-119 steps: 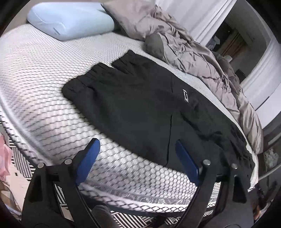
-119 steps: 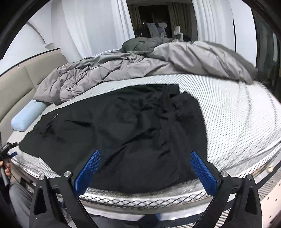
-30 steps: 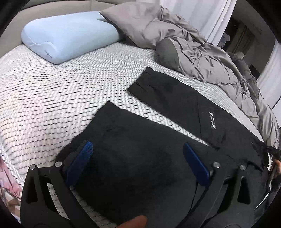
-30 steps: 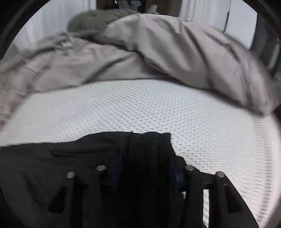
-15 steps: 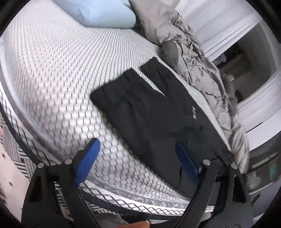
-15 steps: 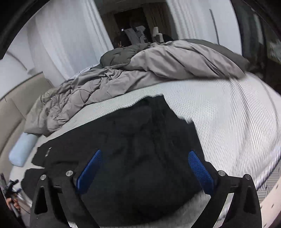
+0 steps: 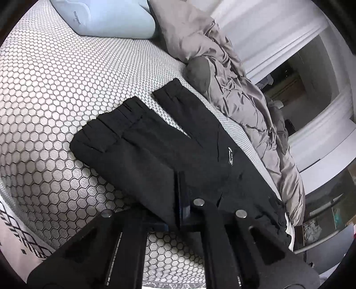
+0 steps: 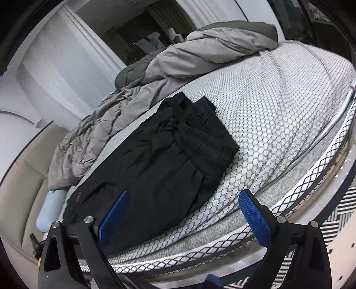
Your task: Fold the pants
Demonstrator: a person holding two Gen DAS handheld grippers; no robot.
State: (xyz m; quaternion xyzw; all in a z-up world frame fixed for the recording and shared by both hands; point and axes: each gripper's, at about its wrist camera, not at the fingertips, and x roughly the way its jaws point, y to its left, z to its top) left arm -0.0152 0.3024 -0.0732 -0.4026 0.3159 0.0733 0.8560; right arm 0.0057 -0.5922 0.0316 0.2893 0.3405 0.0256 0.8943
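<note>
Two fisheye views, one from each hand-held gripper, each looking forward along its own fingers and down at a slant onto a bed (image 7: 55, 73).

The left wrist view sits close over the near edge of the bed, just above the black pants (image 7: 160, 146). It faces along the pant legs toward a pale blue pillow (image 7: 106, 17) and a grey duvet (image 7: 240, 95).

The right wrist view is set farther back, off the bed's edge, looking across the waistband end toward the same duvet (image 8: 178, 66).

Both views share the pants (image 8: 169, 160), the honeycomb mattress cover, the duvet and the pillow (image 8: 51, 211).
</note>
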